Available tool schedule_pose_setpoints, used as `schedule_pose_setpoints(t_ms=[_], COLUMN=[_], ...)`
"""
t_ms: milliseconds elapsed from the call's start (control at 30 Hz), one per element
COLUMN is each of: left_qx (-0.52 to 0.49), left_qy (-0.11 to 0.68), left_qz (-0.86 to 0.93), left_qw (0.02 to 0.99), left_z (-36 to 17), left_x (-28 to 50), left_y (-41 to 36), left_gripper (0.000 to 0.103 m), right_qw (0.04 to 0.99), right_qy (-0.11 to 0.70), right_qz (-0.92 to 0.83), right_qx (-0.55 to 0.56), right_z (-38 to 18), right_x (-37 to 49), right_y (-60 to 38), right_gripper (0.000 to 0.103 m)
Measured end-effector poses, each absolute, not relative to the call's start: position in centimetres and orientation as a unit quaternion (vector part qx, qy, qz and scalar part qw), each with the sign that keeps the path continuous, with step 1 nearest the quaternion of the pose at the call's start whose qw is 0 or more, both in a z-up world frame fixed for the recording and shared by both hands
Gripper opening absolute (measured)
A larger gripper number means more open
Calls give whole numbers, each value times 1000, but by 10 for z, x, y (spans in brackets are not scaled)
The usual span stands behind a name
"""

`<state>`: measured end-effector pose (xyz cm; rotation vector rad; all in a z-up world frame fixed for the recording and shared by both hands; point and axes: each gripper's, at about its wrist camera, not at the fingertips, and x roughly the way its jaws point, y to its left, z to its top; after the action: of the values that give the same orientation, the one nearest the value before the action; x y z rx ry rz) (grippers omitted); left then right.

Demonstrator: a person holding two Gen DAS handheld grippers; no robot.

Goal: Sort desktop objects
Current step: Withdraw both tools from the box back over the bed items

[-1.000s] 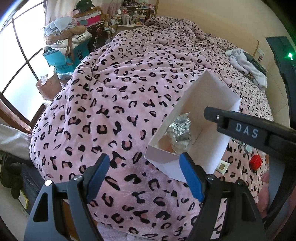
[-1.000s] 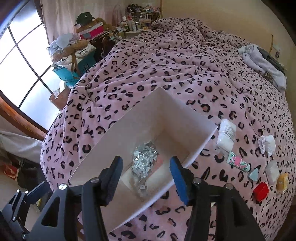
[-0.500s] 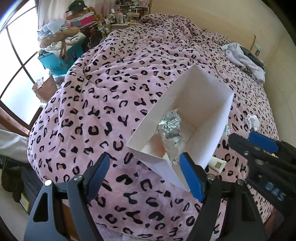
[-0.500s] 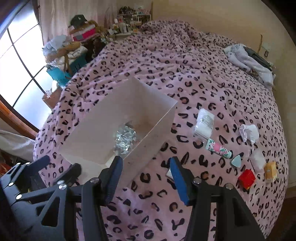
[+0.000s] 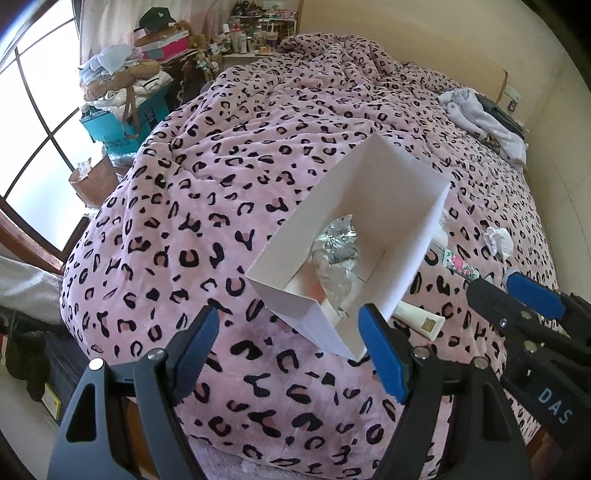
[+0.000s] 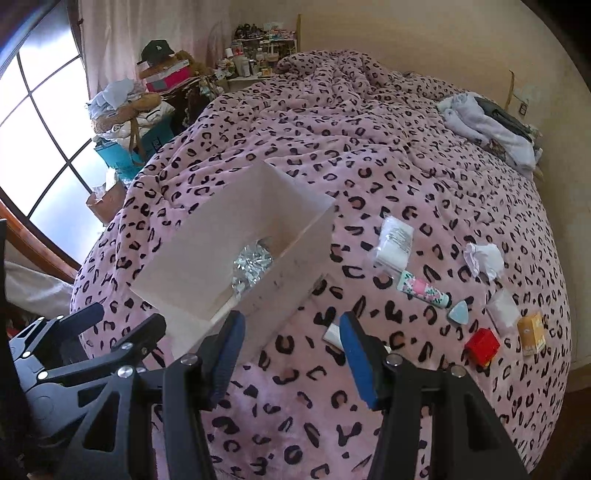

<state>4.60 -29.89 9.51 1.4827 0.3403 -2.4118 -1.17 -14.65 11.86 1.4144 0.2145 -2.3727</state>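
Note:
An open white cardboard box (image 5: 417, 236) (image 6: 207, 251) lies on the pink leopard-print bedspread (image 5: 221, 206) with crumpled silver foil (image 5: 336, 247) (image 6: 253, 262) inside. My left gripper (image 5: 288, 347) hovers open at the box's near corner, holding nothing. My right gripper (image 6: 293, 350) stands open over the blanket just right of the box, nothing pressed between its pads; it also shows in the left wrist view (image 5: 532, 306). A white tube end (image 6: 332, 334) (image 5: 417, 319) lies by the box. Further right lie a white packet (image 6: 393, 242), floral tube (image 6: 424, 290), tissue (image 6: 484, 258), blue triangle (image 6: 458, 314), red cube (image 6: 482, 345) and yellow box (image 6: 532, 332).
Folded clothes (image 6: 491, 122) lie at the bed's far right. Piled bags, boxes and a teal bin (image 5: 122, 125) stand by the window at the left. A cluttered shelf (image 5: 255, 33) is beyond the bed. The bed edge drops off below the grippers.
My right gripper has moved from over the box to the right, so the box now sits left of its fingers. The left gripper has drifted slightly; the box and foil lie as before.

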Motion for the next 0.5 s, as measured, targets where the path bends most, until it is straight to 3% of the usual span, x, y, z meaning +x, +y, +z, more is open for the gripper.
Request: schedule_pose_setpoints(t_ms=[500], left_qx=[503], left_qy=[103], left_qz=[-849], left_qw=[126], left_z=[113], left_x=[50], left_y=[-265], left_gripper=[79], right_qw=[171], right_qy=[46], right_qz=[-860], right_qx=[478], right_z=[140], right_x=[-2], right_y=[-103], right_gripper=[55])
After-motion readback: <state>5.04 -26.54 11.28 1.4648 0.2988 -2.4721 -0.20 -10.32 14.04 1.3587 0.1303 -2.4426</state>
